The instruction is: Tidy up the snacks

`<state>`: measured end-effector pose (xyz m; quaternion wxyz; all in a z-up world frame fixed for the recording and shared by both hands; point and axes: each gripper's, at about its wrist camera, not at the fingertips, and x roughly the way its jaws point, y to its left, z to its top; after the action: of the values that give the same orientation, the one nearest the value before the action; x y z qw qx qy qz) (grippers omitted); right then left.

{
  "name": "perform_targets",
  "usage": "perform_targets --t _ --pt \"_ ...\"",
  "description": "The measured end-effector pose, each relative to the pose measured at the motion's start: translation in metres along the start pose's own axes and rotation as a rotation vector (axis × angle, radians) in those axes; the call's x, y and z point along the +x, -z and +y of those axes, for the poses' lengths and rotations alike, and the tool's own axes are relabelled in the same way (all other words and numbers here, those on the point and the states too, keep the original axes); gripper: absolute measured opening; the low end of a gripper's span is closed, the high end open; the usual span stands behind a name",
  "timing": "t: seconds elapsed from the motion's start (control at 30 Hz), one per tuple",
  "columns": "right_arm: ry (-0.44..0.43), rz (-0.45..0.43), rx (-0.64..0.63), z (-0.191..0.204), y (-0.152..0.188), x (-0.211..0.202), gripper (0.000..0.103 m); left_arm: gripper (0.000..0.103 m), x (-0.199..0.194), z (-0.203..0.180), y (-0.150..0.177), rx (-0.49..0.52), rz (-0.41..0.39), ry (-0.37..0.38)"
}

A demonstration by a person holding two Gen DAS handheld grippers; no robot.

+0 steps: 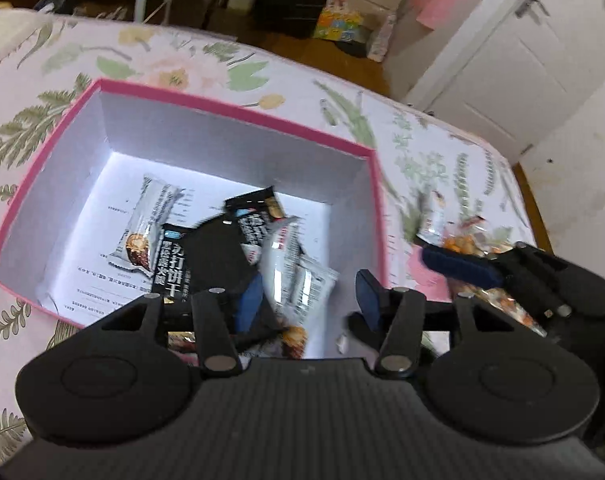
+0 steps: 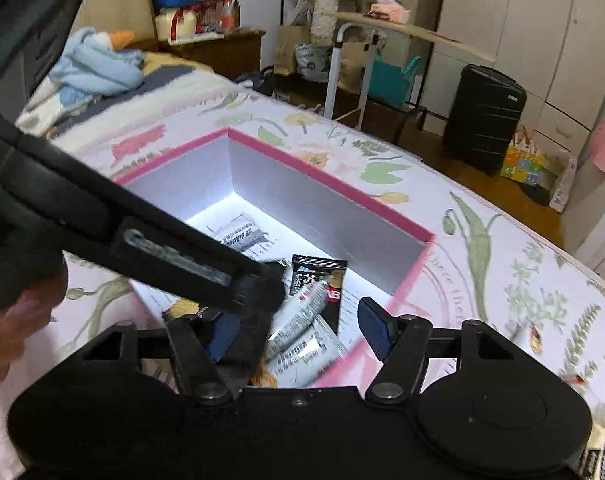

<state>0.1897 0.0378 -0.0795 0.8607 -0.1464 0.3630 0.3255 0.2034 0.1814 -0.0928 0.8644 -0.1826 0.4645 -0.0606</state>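
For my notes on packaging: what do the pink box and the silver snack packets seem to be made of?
Pink box: probably stiff cardboard, matte; flat straight walls, white inside. Silver packets: likely metallised plastic film, glossy; they crinkle and reflect light.

Both tongs (image 1: pixel 308 300) (image 2: pixel 302 328) open, angled downward

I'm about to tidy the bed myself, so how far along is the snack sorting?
Well underway. Several snack packets already lie in the pink box. The left gripper is open over the box with a silver packet loose between its fingers. The right gripper is also open, gripping nothing. Still left: a clear orange-flecked snack bag on the bedspread beside the box.
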Motion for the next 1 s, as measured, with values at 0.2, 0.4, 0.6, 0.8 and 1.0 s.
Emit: perform_targets --t 0.2,0.4,0.6,0.8,1.0 --pt "-0.012 -0.012 0.124 -0.046 0.016 -0.075 0.074 0.057 -0.036 -0.050 0.002 0.126 -0.009 0.023" --pt "0.048 -0.025 0.170 -0.093 0.035 -0.131 0.074 0.066 -0.058 -0.112 0.000 0.280 -0.024 0.063" --pt "0.083 -0.051 0.250 -0.133 0.064 -0.147 0.075 0.078 -0.031 -0.160 0.007 0.268 0.010 0.041" --pt "0.084 -0.028 0.265 -0.152 0.091 -0.132 0.079 0.080 0.012 -0.189 0.014 0.259 0.004 0.063" --pt "0.136 0.032 0.258 -0.169 0.110 -0.097 0.080 0.080 0.058 -0.190 0.015 0.177 0.019 0.110"
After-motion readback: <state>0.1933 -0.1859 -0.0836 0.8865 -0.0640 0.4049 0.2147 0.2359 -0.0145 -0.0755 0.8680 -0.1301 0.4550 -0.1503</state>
